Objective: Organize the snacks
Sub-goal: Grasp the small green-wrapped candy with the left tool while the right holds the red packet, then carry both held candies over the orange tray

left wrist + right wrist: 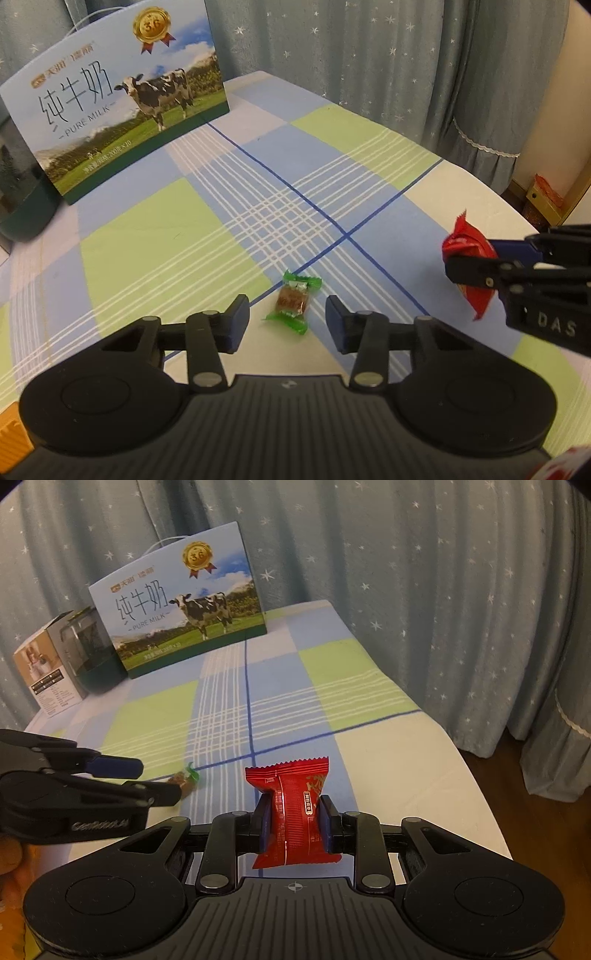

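Right wrist view: right gripper (293, 821) jaws clamped on red snack (293, 812), held above worktop (388, 775). Left gripper (288, 321) jaws apart around green candy (293, 301) lying mid-worktop, ungrasped. No destination visible; sorting incomplete.

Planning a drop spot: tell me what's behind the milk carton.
Behind the milk carton: starry curtain. Beside it on the plaid tablecloth, a smaller box. Anything directly behind the carton is hidden.

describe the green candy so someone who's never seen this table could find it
Start at the milk box at the table's back, then follow the dark blue line toward the near edge. The green candy lies flat between the open left gripper fingers, brown-centred, unlike the red snack.
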Action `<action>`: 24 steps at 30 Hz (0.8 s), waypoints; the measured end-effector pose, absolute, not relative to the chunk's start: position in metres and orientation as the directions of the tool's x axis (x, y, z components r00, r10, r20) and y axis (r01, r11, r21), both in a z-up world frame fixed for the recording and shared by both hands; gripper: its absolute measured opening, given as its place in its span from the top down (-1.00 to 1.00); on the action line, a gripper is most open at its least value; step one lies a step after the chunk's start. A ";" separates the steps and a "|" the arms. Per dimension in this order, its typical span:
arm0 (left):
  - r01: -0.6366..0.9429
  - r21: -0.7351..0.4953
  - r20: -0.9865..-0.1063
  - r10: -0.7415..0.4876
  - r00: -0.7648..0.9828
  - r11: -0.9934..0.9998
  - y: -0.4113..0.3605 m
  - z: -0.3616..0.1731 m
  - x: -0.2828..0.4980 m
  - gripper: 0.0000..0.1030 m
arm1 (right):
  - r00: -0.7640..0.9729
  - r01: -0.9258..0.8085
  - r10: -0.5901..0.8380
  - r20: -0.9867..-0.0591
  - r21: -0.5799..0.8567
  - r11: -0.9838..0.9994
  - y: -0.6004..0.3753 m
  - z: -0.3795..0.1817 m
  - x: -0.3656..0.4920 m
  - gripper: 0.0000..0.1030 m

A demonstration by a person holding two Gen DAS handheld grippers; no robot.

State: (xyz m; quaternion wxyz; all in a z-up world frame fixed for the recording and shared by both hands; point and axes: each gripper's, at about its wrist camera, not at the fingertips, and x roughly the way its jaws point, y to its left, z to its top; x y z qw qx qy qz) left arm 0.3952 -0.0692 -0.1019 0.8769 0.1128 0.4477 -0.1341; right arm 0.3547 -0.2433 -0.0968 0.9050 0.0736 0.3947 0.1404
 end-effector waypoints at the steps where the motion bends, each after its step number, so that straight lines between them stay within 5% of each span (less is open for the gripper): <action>1: 0.341 0.085 -0.814 -0.132 0.565 0.936 -0.071 -0.103 0.397 0.24 | 0.648 -0.195 0.312 -0.694 0.245 0.950 -0.244 -0.097 0.355 0.48; 15: 0.336 0.065 -0.820 -0.142 0.555 0.940 -0.079 -0.120 0.405 0.63 | 0.645 -0.145 0.291 -0.707 0.260 0.955 -0.252 -0.105 0.360 0.49; 24: 0.331 0.011 -0.811 -0.185 0.555 0.944 -0.081 -0.112 0.387 0.66 | 0.643 -0.146 0.281 -0.713 0.246 0.958 -0.249 -0.107 0.361 0.49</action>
